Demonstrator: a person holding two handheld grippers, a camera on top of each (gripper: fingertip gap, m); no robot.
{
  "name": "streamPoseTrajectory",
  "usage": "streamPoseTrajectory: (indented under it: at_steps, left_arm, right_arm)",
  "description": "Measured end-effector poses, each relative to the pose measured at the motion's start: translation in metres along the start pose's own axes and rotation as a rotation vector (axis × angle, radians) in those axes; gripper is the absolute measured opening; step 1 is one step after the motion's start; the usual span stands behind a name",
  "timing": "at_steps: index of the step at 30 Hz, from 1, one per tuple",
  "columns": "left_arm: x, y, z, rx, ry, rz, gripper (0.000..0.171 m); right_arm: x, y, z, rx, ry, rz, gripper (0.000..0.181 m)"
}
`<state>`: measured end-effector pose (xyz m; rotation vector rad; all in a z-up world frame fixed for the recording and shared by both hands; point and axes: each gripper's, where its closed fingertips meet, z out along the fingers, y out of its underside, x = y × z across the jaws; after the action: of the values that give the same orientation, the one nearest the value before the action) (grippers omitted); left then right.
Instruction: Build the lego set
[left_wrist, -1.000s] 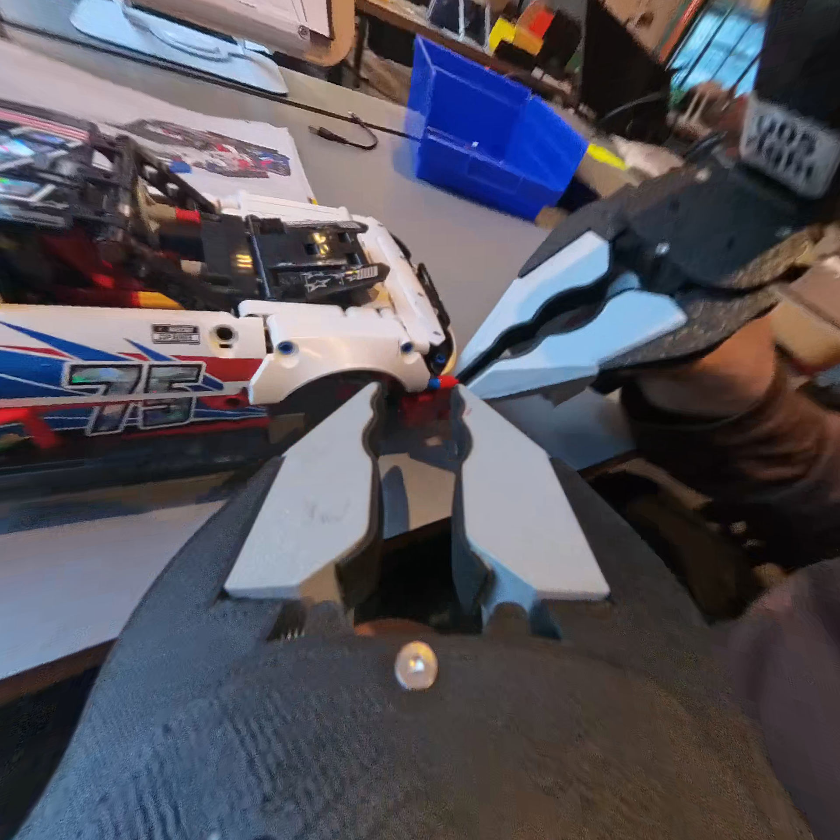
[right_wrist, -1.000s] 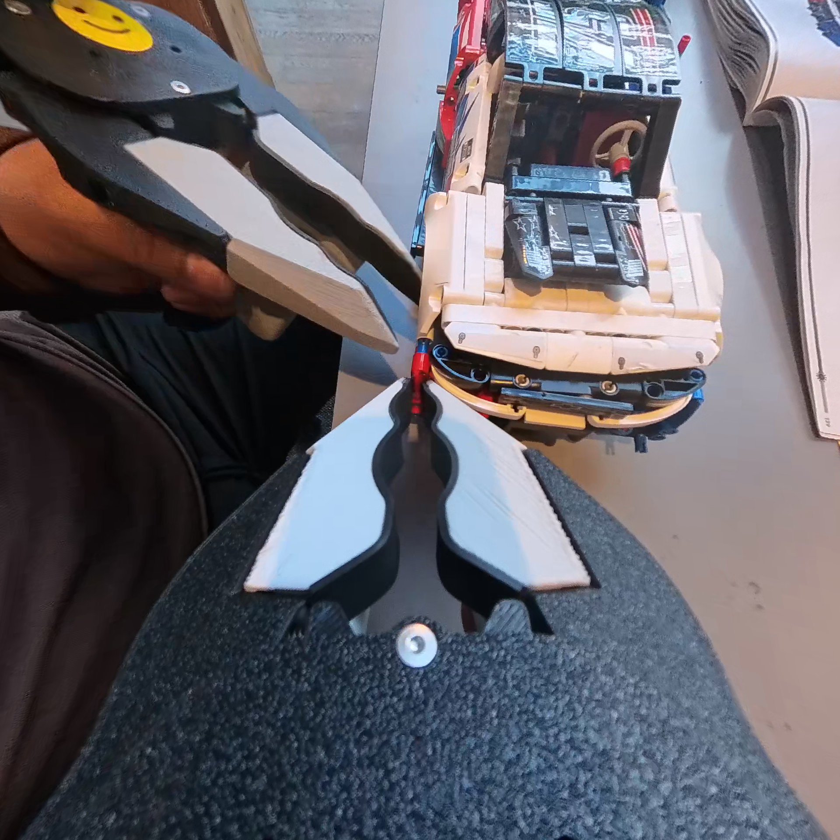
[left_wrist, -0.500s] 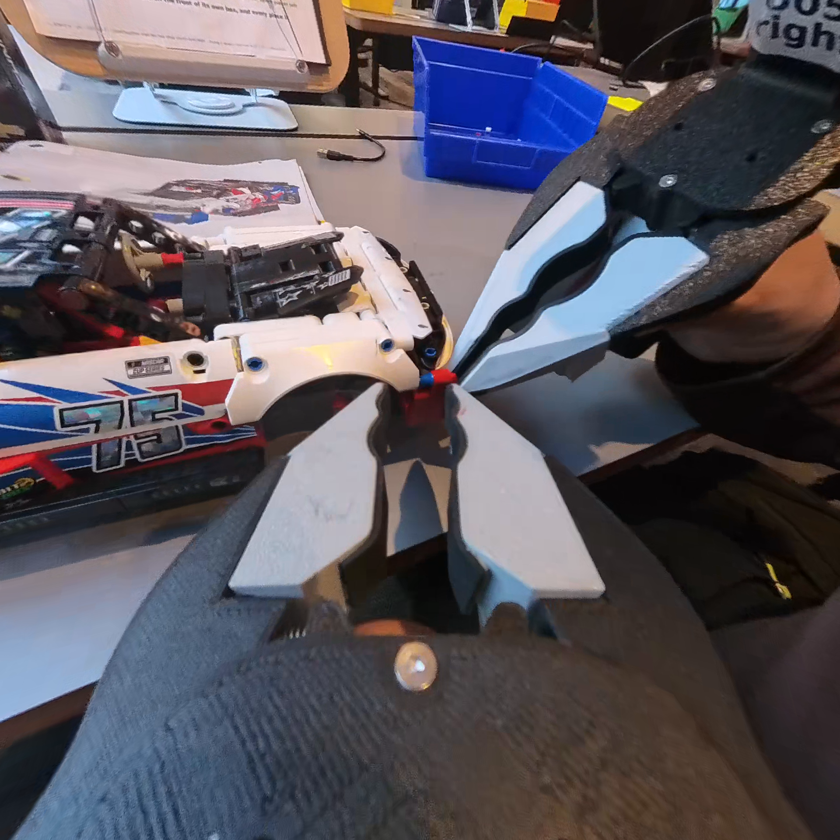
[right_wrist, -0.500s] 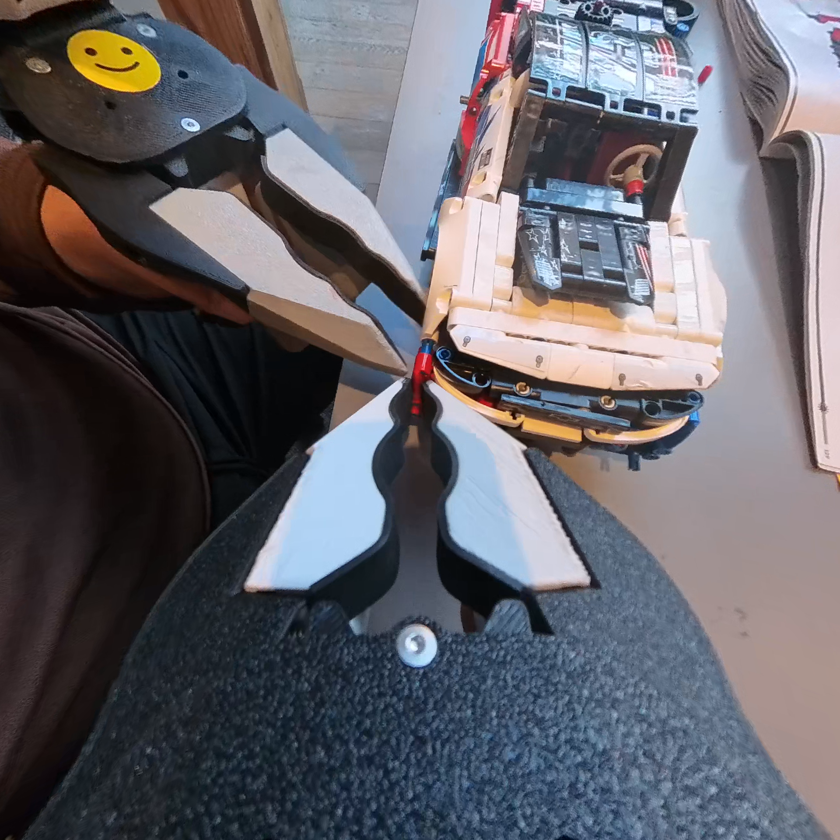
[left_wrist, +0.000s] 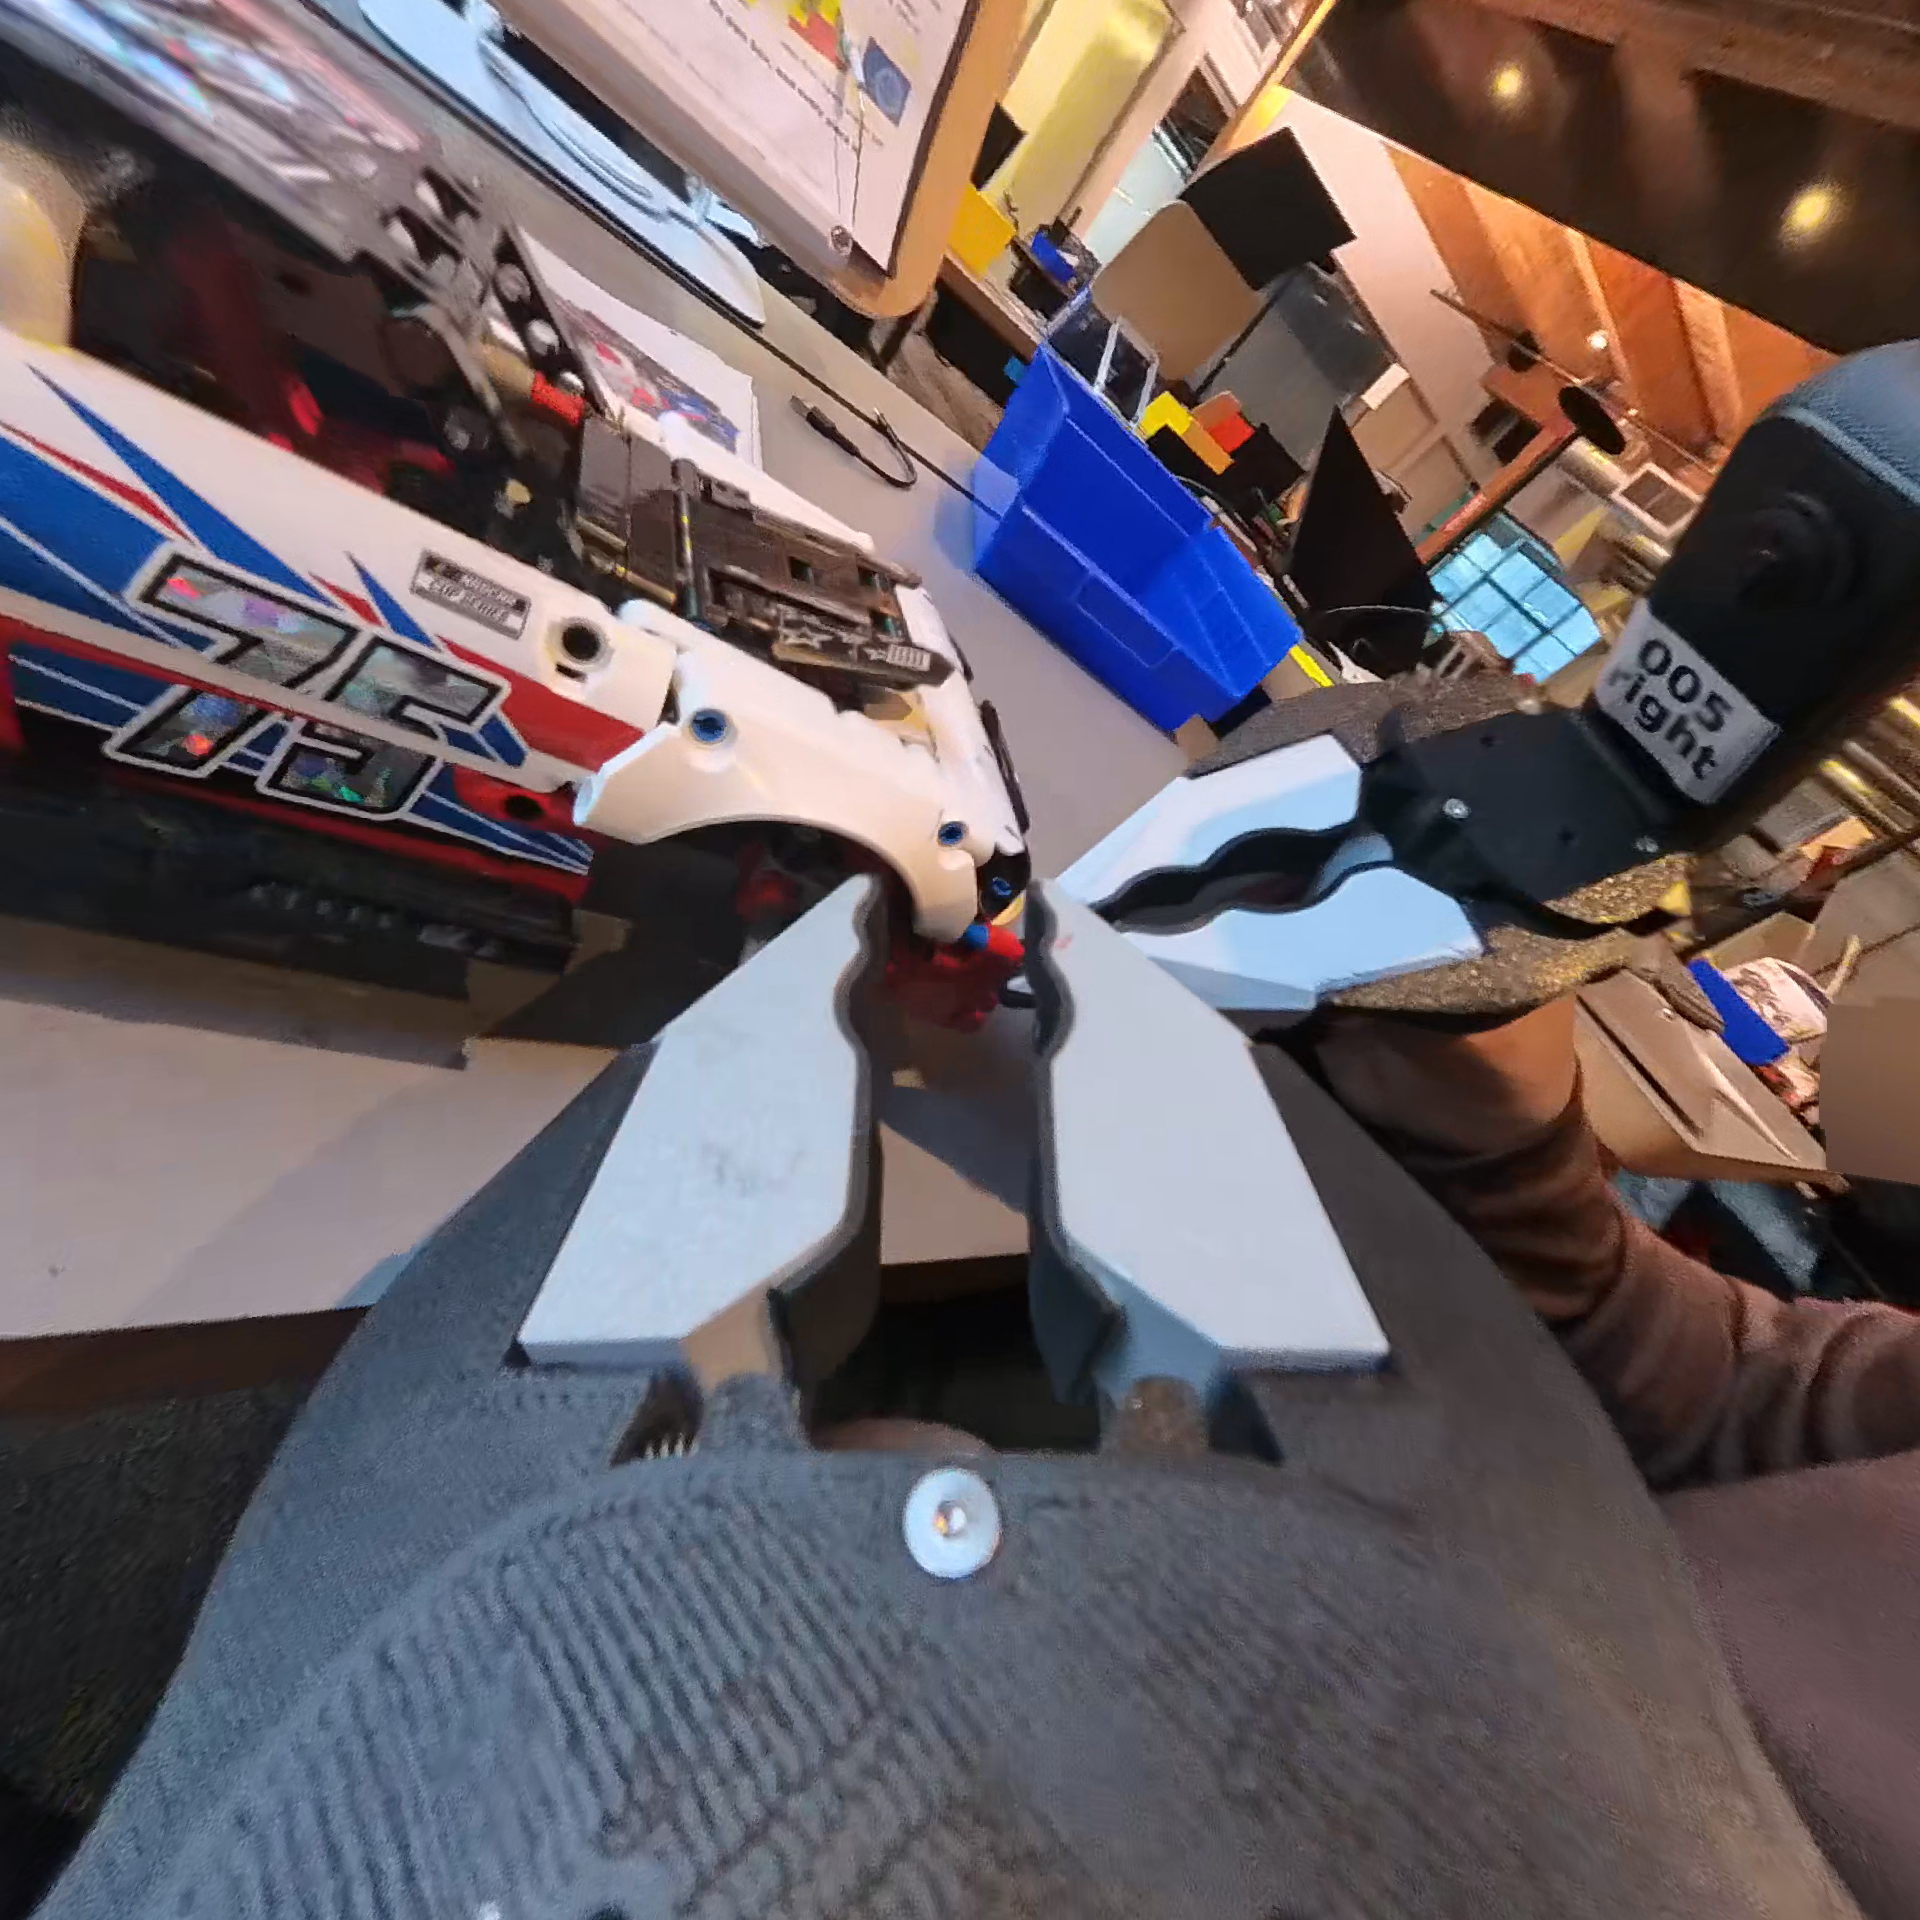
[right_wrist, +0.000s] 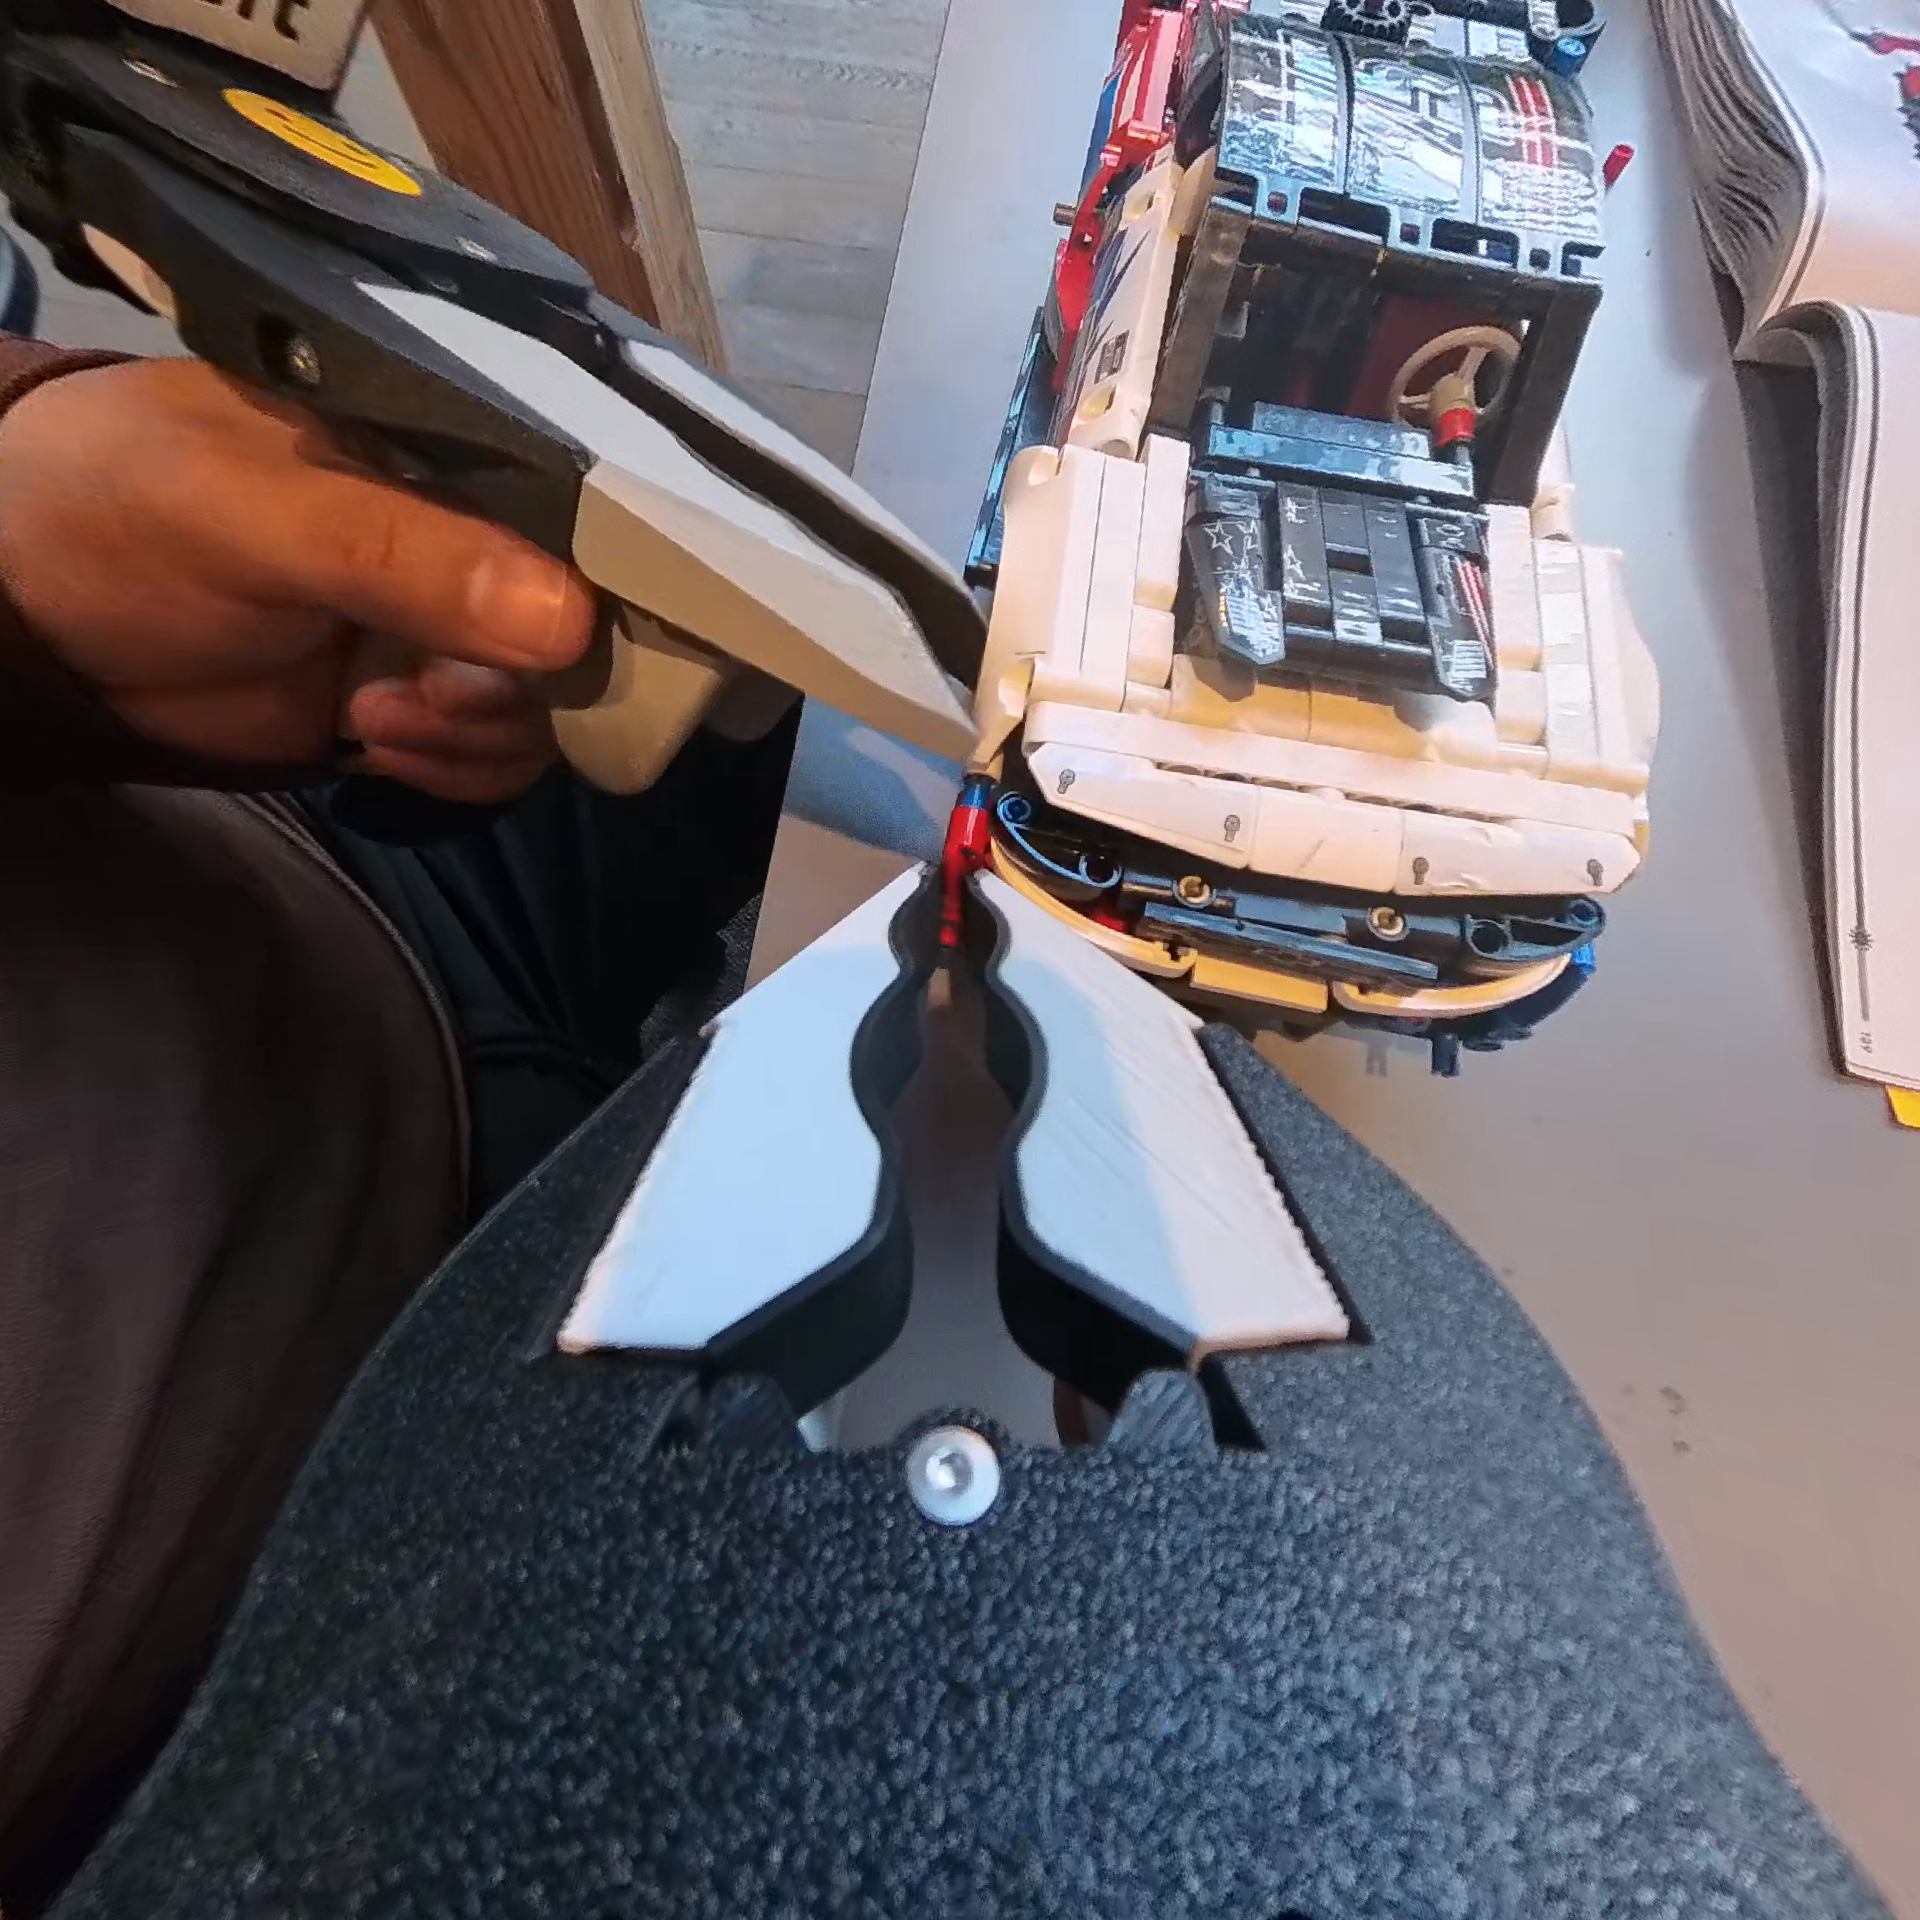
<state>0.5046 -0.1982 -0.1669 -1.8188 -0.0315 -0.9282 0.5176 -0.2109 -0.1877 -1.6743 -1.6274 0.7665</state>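
both wrist views sit close, left side-on, right head-on, sharing the car's front corner (left_wrist: 977, 862).

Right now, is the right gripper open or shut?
Shut on the red pin. The right gripper's fingertips nearly meet around it at the car's front corner.

Both views are bright and evenly lit, with strong wide-angle bending toward the edges. In the left wrist view, warm ceiling lamps (left_wrist: 1813, 208) glow at 1 o'clock, while cooler light falls on the grey counter (left_wrist: 260, 1143). The lego car (left_wrist: 416, 675) at 10 o'clock smears with motion blur, its side markings unreadable, and a soft shadow spreads beneath it. The left tool (left_wrist: 951, 914) throws a dim shadow on the counter between its fingers. In the right wrist view, focus is crisper; the car's white front (right_wrist: 1299, 727) glares slightly, and the hand (right_wrist: 260, 582) at 9 o'clock is faintly blurred.
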Motion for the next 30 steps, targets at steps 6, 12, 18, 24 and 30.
streamPoseTrajectory:
  at_steps: [6,12,18,24,30]
  left_arm:
    - [-0.0036,-0.0026,0.0053,-0.016,-0.041,0.0,0.012]
    - [-0.0037,-0.0019,0.0062,-0.008,-0.055,-0.037,0.012]
    - [-0.0044,0.0022,0.0057,0.002,-0.059,-0.039,0.01]
    - [-0.0043,0.0022,0.0056,0.026,-0.047,-0.027,0.01]
    - [-0.0043,0.0022,0.0063,0.059,-0.03,-0.063,0.01]
  right_arm:
    - [0.0016,-0.0013,-0.001,0.011,0.007,0.0,0.002]
    - [0.0014,-0.0014,-0.0007,0.004,0.01,-0.012,0.002]
    - [0.0004,0.0004,0.0008,-0.032,0.0,-0.015,0.001]
    - [0.0009,0.0002,0.0008,-0.066,-0.03,-0.022,0.0]
    - [0.0016,0.0005,0.0017,-0.078,-0.023,-0.045,0.0]
